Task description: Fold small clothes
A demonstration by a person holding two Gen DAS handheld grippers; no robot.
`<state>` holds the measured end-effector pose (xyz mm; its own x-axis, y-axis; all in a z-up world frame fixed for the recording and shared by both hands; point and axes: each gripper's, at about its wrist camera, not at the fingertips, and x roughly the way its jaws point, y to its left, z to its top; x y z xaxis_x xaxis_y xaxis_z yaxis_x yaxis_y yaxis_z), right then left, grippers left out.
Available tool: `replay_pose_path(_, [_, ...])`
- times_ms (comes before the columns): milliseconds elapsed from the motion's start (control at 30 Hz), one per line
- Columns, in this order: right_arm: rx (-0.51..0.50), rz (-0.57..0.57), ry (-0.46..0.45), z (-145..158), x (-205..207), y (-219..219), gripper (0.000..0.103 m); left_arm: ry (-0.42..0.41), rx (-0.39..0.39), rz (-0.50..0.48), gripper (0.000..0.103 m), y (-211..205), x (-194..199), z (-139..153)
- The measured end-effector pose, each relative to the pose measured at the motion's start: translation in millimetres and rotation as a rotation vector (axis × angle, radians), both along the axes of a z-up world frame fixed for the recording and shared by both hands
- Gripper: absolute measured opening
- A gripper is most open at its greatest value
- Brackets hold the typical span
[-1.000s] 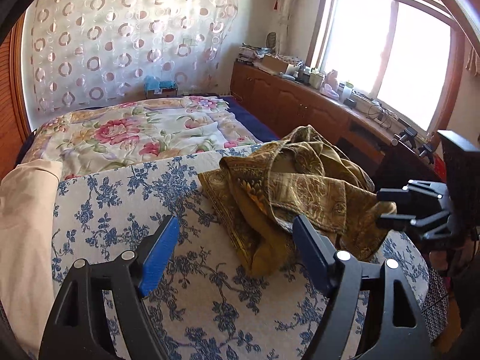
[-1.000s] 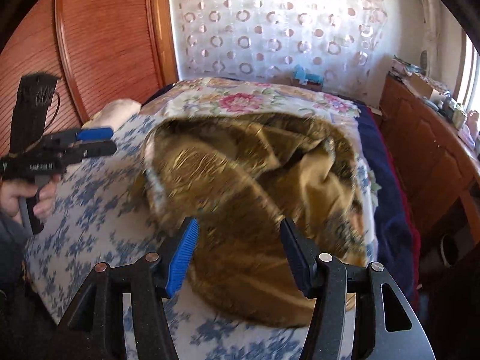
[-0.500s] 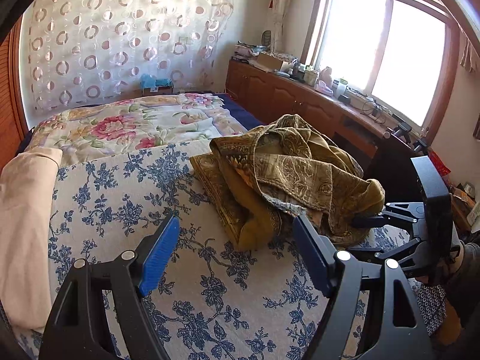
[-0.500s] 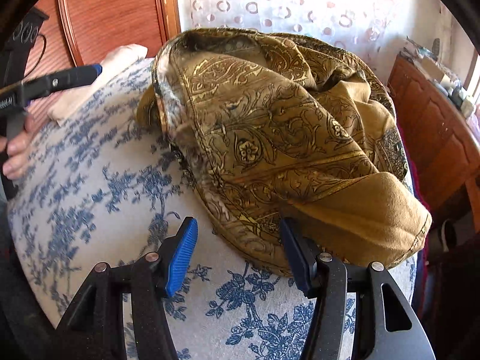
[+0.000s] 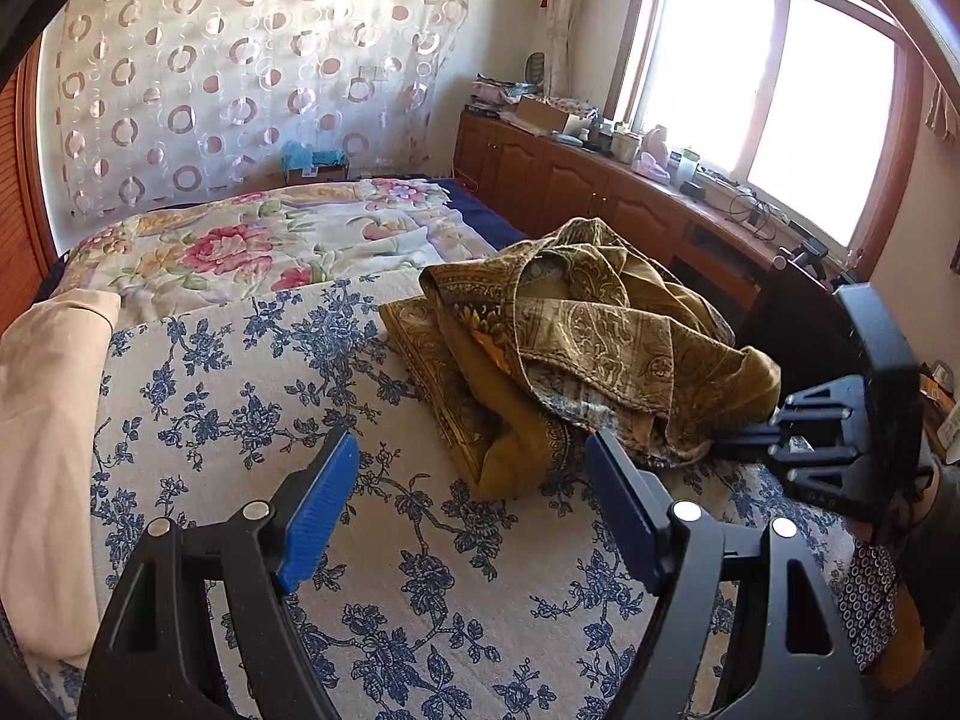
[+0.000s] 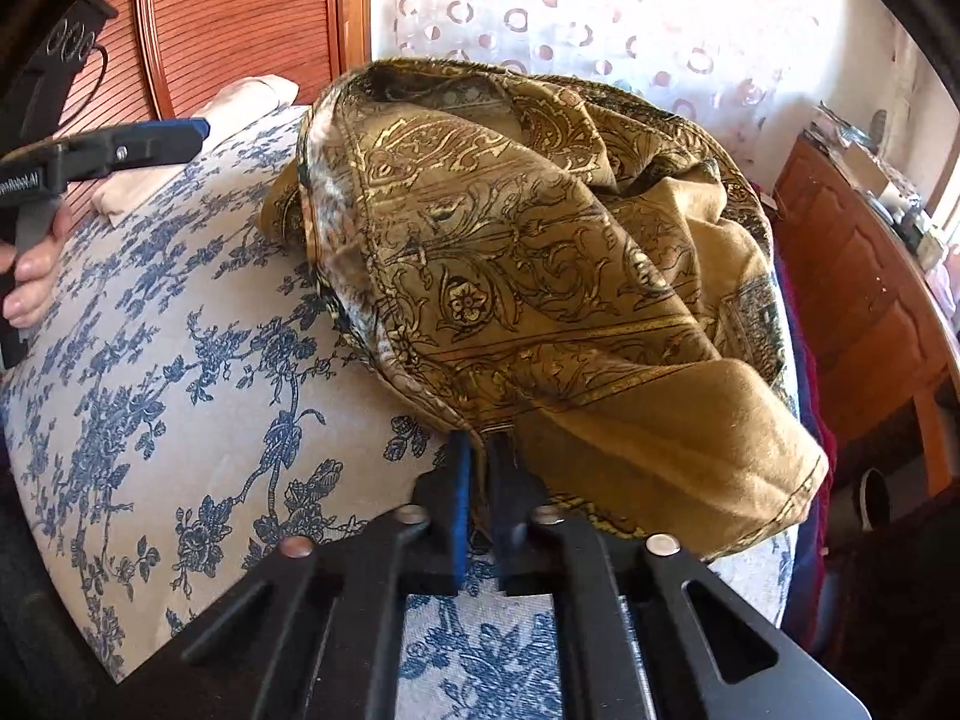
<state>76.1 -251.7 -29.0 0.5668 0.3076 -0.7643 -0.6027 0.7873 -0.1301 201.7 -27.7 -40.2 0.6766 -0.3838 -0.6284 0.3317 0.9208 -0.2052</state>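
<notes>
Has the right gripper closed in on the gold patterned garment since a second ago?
Yes. The right gripper has moved forward over the blue-flowered sheet, and its jaws, open earlier, now pinch the near hem of the gold patterned garment.

The left gripper (image 5: 471, 501) is held level with its blue-padded fingers (image 5: 318, 504) spread wide and nothing between them. A bare hand (image 6: 30, 276) wraps its handle from below. The right gripper (image 6: 480, 468) has its fingers pressed nearly together, pinching a hem of the mustard paisley garment (image 6: 540, 252) just ahead of it.
</notes>
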Motion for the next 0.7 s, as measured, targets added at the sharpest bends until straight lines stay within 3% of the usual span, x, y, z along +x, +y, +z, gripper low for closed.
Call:
replay_pose_path(233, [0.045, -0.048, -0.218, 73, 35, -23, 0.002, 0.015, 0.015, 0.005, 0.079, -5, 9, -3])
replay_pose_path(400, [0.045, -0.09, -0.315, 101, 81, -32, 0.002, 0.032, 0.034, 0.01, 0.079, -14, 24, -4])
replay_pose_path(700, [0.065, -0.132, -0.275, 80, 164, -23, 0.002, 0.057, 0.056, 0.013, 0.079, -30, 60, -6])
